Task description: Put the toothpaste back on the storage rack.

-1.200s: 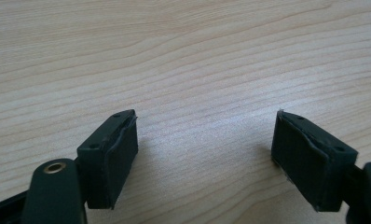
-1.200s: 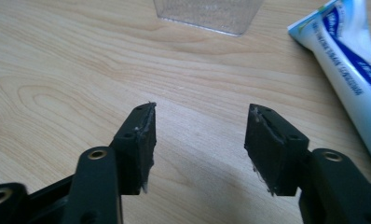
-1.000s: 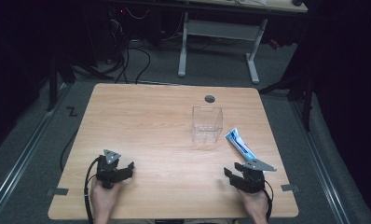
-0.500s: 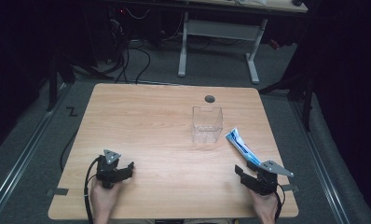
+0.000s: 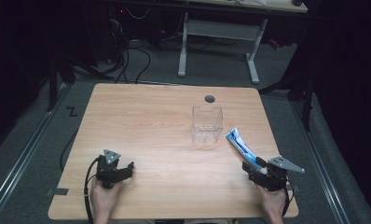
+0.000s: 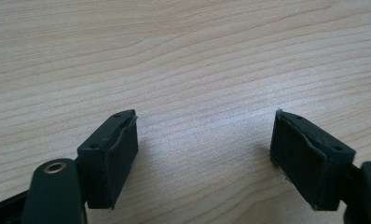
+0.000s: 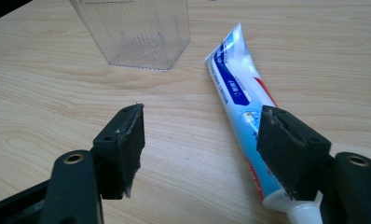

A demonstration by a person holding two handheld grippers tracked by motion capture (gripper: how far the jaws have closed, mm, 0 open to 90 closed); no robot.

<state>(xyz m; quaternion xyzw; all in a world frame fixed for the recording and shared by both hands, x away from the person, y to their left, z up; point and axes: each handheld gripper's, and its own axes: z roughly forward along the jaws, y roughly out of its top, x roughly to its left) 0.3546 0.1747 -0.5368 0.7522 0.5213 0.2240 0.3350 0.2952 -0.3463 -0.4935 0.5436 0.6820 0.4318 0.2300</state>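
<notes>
Since a second ago the right hand-held gripper (image 5: 254, 168) has slid right, jaws just opening wide: straddle the toothpaste tube (image 7: 239, 98) mid-body, then squeeze.

Clear box (image 5: 207, 124), table (image 5: 151, 121)

The table (image 5: 165, 126) in the middle of the high view is pale wood with fine grain lines and one dark round hole. The box (image 5: 207, 124) right of centre is clear and colourless, faintly ribbed. The toothpaste tube (image 7: 242, 100) at the right of the right gripper view is white with blue and red bands and a white cap. Both grippers (image 5: 114, 169) (image 5: 263, 172) are black.
</notes>
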